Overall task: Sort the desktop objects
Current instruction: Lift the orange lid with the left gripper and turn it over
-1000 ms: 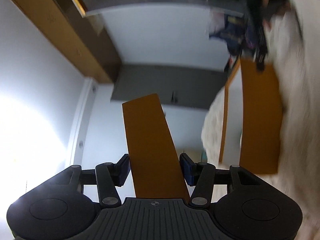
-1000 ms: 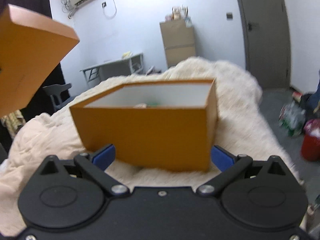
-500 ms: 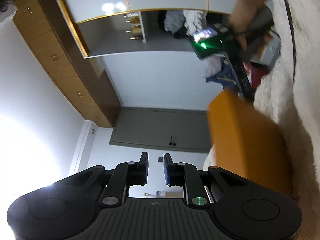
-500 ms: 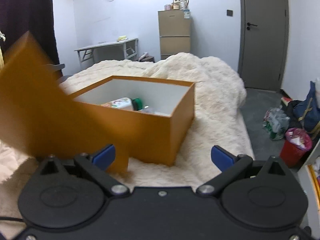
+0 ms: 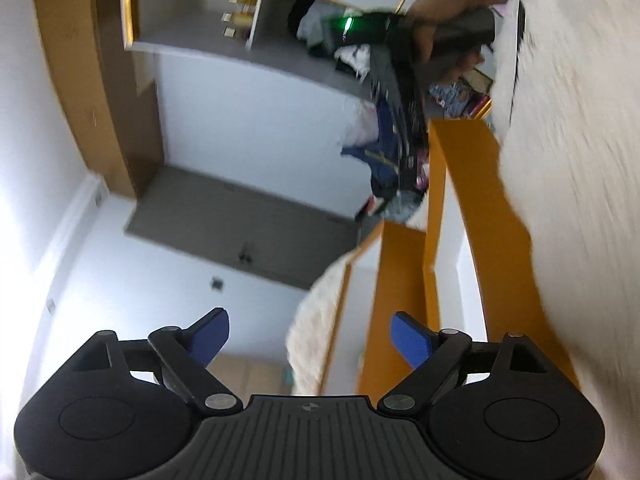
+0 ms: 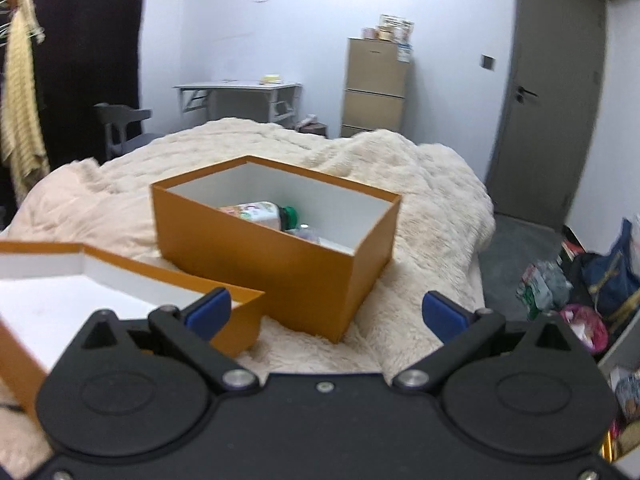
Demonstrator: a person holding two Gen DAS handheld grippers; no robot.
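Orange box (image 6: pixel 276 248), open, bottle (image 6: pixel 260 216) inside; lid (image 6: pixel 132 276) lies beside. Both grippers (left (image 5: pixel 308 336) just opened, right (image 6: pixel 326 310) apart) empty. Next: fetch another object.

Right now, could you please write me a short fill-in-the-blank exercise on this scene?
1. The orange box rests on a fluffy cream ____.
2. The bottle lying inside the box has a ____ cap.
3. The lid lies beside the box with its ____ inside facing up.
4. Both the left tongs and the right tongs are ____.

Missing words: blanket; green; white; open
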